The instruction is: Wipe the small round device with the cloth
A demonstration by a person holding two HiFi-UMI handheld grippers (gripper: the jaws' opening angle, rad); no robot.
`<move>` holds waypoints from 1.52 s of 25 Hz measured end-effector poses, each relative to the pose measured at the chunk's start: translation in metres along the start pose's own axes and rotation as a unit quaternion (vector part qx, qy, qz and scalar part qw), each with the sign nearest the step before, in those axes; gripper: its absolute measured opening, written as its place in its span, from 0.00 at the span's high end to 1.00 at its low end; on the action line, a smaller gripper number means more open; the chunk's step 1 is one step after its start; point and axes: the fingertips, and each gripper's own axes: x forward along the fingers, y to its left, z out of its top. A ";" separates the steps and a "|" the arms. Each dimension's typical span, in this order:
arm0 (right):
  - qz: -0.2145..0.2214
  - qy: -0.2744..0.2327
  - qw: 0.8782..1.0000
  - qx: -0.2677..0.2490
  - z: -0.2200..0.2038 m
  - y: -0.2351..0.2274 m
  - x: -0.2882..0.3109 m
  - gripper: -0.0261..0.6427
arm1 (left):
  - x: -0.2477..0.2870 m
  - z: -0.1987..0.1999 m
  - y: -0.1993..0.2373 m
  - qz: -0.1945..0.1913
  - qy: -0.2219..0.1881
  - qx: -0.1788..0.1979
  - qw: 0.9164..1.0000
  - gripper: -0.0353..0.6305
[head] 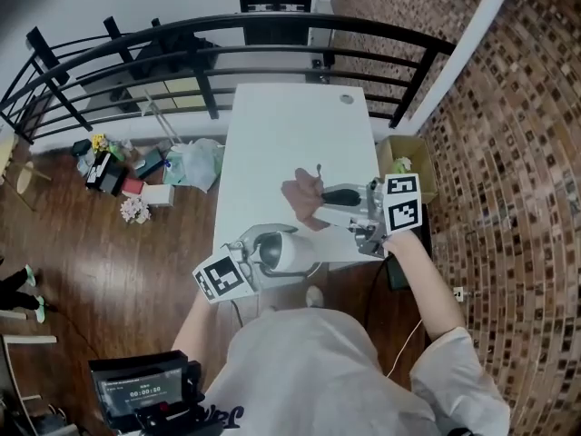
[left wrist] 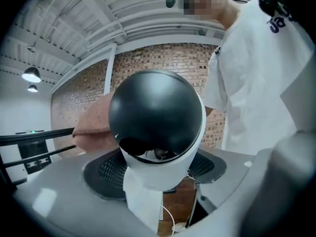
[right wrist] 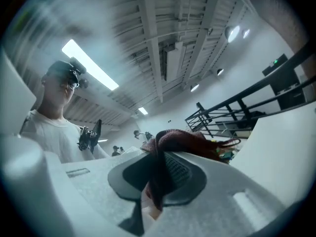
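Two claws are both occupied: the left claw [head: 265,254] is clamped around the small round device [left wrist: 157,112], a white body under a black dome, held over the near edge of the bench [head: 281,125]. The right claw [head: 329,198] pinches a bunched reddish-brown cloth [right wrist: 183,139] just beyond it, toward the bench's middle. The cloth sits close against the dome's far side, though I cannot tell whether it touches. To wipe well, I judge the left grip should hold firm while the right sweeps the loose fold over the dome in overlapping passes, fabric leading rather than claw tips, with the device turned to bring hidden faces round. A smooth dome could slip if pushed hard. The bench is plain white and nearly bare, with a small round fitting [head: 346,99] near its far right corner. Beyond its far edge runs a black railing [head: 227,44]; a brick wall [head: 508,134] stands to the right, and a wood floor [head: 118,271] with bags and clutter lies to the left.
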 end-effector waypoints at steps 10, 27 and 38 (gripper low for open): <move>0.114 0.024 0.991 0.069 -0.020 0.021 0.019 0.91 | 0.010 -0.015 0.018 0.034 0.024 -0.042 0.998 0.35; 0.050 0.163 0.981 -0.095 -0.081 0.076 0.034 0.91 | -0.001 -0.028 0.052 0.112 0.020 -0.160 0.981 0.35; 0.024 0.025 0.998 0.060 -0.016 0.005 -0.005 0.91 | 0.008 0.044 -0.015 -0.050 -0.066 -0.064 0.995 0.35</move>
